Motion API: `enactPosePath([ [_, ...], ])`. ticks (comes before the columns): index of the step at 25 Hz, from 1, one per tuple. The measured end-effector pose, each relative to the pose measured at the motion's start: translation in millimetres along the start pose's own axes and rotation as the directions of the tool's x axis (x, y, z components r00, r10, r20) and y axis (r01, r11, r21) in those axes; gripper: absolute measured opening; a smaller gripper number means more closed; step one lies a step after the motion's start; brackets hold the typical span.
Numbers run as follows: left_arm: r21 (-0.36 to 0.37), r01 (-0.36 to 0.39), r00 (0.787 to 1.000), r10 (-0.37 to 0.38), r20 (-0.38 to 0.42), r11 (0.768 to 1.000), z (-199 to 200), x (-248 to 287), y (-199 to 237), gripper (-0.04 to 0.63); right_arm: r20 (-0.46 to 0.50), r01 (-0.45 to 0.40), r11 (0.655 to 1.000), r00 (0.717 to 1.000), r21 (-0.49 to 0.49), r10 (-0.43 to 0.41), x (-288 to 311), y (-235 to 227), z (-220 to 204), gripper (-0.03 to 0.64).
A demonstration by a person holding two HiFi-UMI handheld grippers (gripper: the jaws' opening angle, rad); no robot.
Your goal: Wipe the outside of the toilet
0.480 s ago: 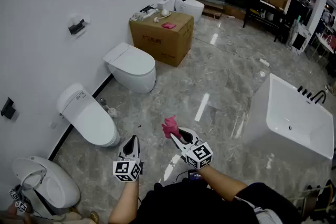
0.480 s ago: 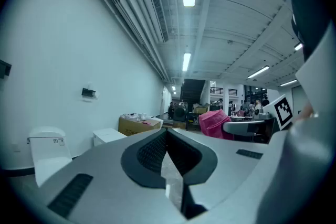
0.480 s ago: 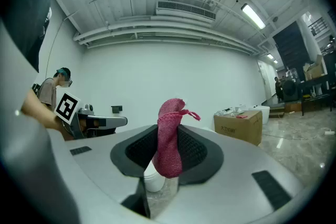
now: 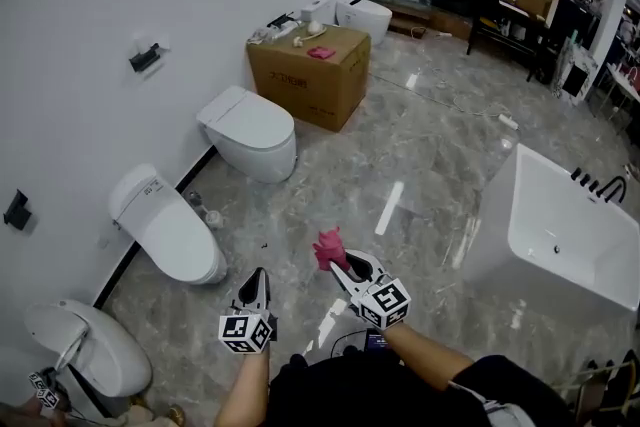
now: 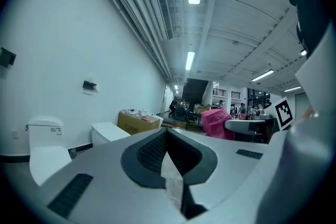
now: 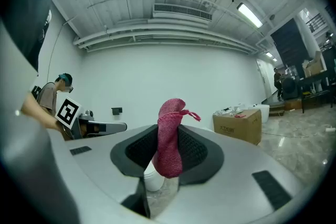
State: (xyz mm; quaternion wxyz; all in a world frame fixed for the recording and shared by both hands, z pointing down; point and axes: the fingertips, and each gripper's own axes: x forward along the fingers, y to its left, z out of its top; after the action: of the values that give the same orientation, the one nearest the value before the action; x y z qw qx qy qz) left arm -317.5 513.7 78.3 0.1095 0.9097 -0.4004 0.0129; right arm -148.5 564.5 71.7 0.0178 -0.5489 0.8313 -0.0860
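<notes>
Heads up: right tool (image 4: 337,261) pinches the pink cloth (image 4: 327,248), left tool (image 4: 256,276) closed empty; cloth could slip out scrubbing the toilet (image 4: 172,233).

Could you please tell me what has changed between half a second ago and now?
Very little. Both grippers drifted slightly back toward the person. The right gripper is still shut on the pink cloth, and the left gripper is still shut and empty. Nothing was grabbed or let go. The toilets, cardboard box and bathtub stayed put.
</notes>
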Motion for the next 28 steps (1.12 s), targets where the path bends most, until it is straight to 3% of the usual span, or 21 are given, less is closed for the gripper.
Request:
enactPosePath([
  [7,0.017,0.027,1.000,-0.027,-0.002,0.999,-5,26,-22,0.012,0.006,-0.033,0.999,0.999,0.040,0.032,0,-18,-7,0.126],
  [13,0.014,0.020,1.000,-0.020,-0.004,1.000,-4,52,-9,0.014,0.005,-0.060,0.998,0.998,0.030,0.059,28,-29,-6,0.126],
  [21,-0.014,0.043,0.999,-0.043,-0.023,0.999,-12,129,43,0.014,-0.031,-0.036,0.997,0.999,0.067,0.038,106,-76,-17,0.126],
  [28,-0.024,0.074,0.996,-0.075,-0.037,0.997,-1,212,115,0.014,-0.100,-0.011,0.998,0.995,0.069,0.018,204,-118,-26,0.126],
])
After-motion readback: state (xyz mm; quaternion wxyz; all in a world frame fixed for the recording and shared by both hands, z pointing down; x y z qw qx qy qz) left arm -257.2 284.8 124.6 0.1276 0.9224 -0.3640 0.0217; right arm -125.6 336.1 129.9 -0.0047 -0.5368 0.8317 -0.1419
